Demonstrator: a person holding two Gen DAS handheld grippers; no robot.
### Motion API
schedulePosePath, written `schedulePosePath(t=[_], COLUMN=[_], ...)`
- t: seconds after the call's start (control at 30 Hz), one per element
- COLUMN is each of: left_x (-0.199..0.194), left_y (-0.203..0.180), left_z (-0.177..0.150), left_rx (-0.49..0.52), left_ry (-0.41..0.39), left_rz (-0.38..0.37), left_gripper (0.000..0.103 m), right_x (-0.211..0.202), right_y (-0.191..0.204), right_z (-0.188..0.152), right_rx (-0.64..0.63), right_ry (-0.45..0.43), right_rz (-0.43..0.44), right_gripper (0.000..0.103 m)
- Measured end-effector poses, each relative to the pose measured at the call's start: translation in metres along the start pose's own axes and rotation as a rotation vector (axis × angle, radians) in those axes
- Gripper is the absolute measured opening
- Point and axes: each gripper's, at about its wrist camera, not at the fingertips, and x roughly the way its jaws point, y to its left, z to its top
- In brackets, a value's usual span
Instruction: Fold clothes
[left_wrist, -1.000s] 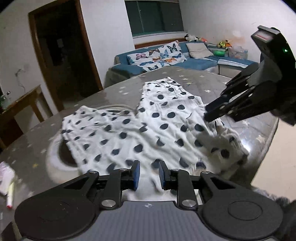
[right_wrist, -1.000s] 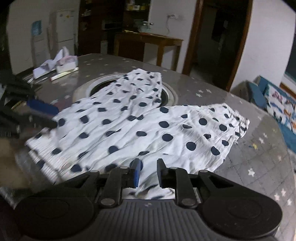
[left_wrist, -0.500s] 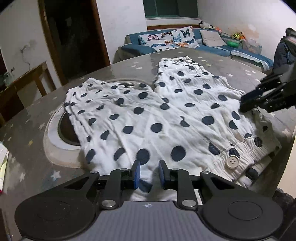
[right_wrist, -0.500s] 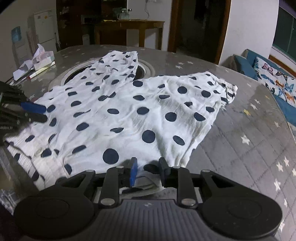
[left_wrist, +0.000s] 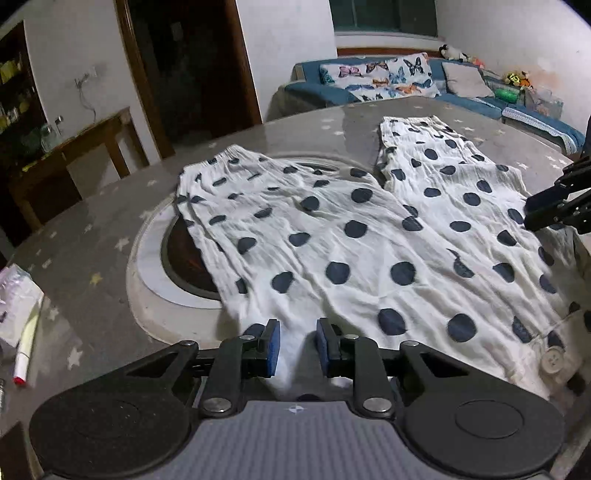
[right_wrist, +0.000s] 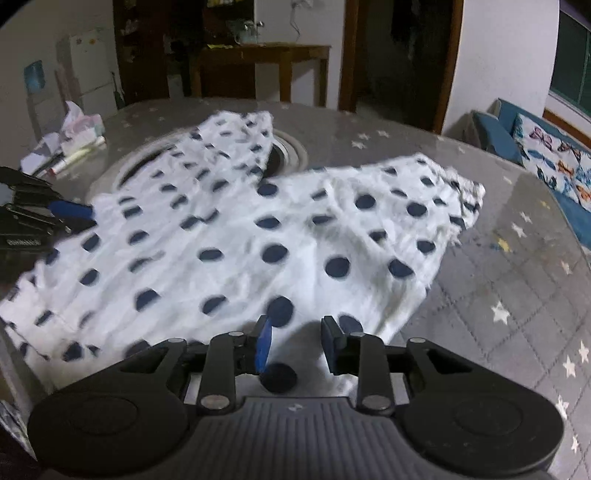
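White trousers with dark polka dots (left_wrist: 369, 236) lie spread on the grey star-patterned table (left_wrist: 92, 295), waistband toward me, the two legs pointing away. My left gripper (left_wrist: 295, 345) is shut on the waistband's left part, cloth between the pads. My right gripper (right_wrist: 297, 339) has wider jaws with the waistband cloth (right_wrist: 295, 266) between them; whether it pinches the cloth is unclear. The right gripper shows at the right edge of the left wrist view (left_wrist: 554, 210), the left gripper at the left edge of the right wrist view (right_wrist: 40, 218).
A round inset hotplate (left_wrist: 177, 258) lies under the left leg. A marker (left_wrist: 26, 347) and tissues (right_wrist: 79, 129) sit on the table's left. A blue sofa (left_wrist: 388, 81), a wooden side table (right_wrist: 258, 62) and a doorway stand beyond.
Both grippers have drawn back toward me with the waistband, and the trousers have been pulled flatter and closer. The right jaws have widened slightly.
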Motion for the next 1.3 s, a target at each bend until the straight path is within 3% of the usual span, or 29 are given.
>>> schedulePosePath(t=[0.17,0.37,0.43,0.47,0.67,0.77,0.9,1.07,1.1,1.17,1.2,1.3], left_x=[-0.014,-0.044,-0.053,-0.057,-0.065,-0.063,-0.048,-0.024,-0.023,-0.022,-0.021,-0.02], left_y=[-0.009,-0.062,-0.082,-0.093,-0.156,-0.184,-0.206,-0.206,-0.204,-0.199,-0.194,-0.178], left_z=[0.005,0.016,0.019,0.02,0.022,0.019,0.016,0.014,0.015,0.017,0.019,0.027], left_rx=[0.021,0.113,0.149,0.166,0.267,0.33,0.388,0.354,0.345,0.329,0.306,0.23], left_ry=[-0.025,-0.102,-0.122,-0.13,-0.135,-0.133,-0.129,-0.062,-0.058,-0.052,-0.045,-0.032], left_rz=[-0.012,-0.176,-0.245,-0.276,-0.447,-0.476,-0.422,-0.424,-0.432,-0.449,-0.467,-0.512], left_gripper=[0.025,0.025,0.033,0.043,0.054,0.054,0.054,0.046,0.036,0.027,0.018,0.014], right_x=[-0.004,-0.007,-0.008,-0.008,-0.014,-0.016,-0.012,0.001,0.005,0.013,0.02,0.04], right_y=[-0.014,-0.021,-0.023,-0.024,-0.033,-0.039,-0.058,-0.087,-0.094,-0.107,-0.114,-0.137], right_z=[-0.004,-0.006,-0.006,-0.006,-0.004,-0.003,0.007,0.025,0.029,0.038,0.044,0.059], right_rx=[0.032,0.05,0.055,0.057,0.079,0.093,0.131,0.184,0.195,0.217,0.233,0.291], right_ry=[0.002,-0.006,-0.008,-0.009,-0.018,-0.022,-0.027,-0.031,-0.031,-0.032,-0.03,-0.034], right_rz=[-0.02,-0.022,-0.023,-0.024,-0.047,-0.053,-0.064,-0.086,-0.092,-0.104,-0.109,-0.122], right_gripper=[0.03,0.03,0.03,0.03,0.03,0.03,0.03,0.03,0.03,0.03,0.03,0.03])
